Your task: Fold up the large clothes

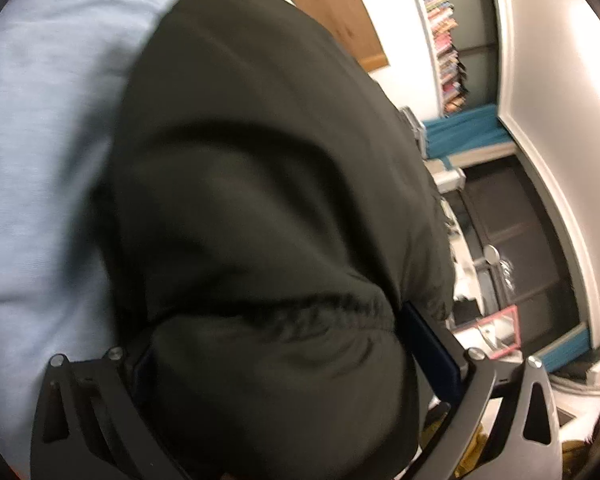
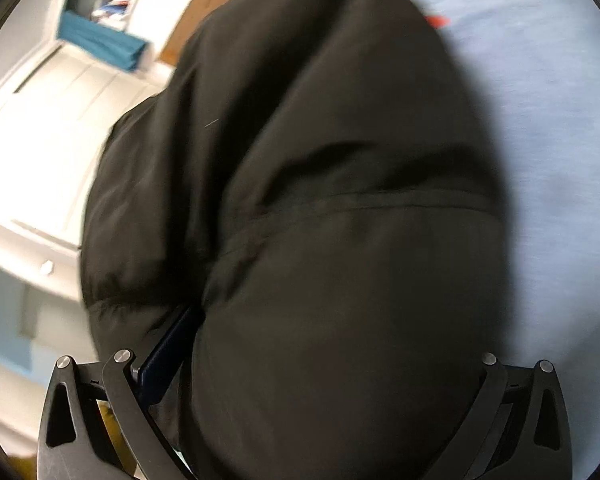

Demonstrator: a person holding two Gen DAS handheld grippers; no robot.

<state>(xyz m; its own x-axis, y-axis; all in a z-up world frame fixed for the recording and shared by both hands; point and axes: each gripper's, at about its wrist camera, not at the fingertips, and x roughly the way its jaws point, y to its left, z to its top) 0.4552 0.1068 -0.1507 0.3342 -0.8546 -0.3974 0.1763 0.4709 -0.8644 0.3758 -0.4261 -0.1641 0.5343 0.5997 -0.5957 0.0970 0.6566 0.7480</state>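
Observation:
A large black padded garment [image 1: 260, 184] fills most of the left wrist view and hangs over a light blue bedsheet [image 1: 40, 140]. My left gripper [image 1: 292, 344] is shut on a bunched, gathered edge of it; one blue finger pad [image 1: 428, 344] shows at its right. In the right wrist view the same black garment [image 2: 320, 200] bulges between the jaws. My right gripper [image 2: 312, 340] is shut on it, with one blue pad [image 2: 168, 348] showing at left. The fingertips of both are hidden by cloth.
The light blue sheet [image 2: 560, 140] lies under the garment. A wooden headboard [image 1: 332, 4], a bookshelf [image 1: 444, 32] and a dark cabinet [image 1: 520, 240] stand off the bed. White drawers [image 2: 40, 140] and a teal box [image 2: 100, 40] are beside it.

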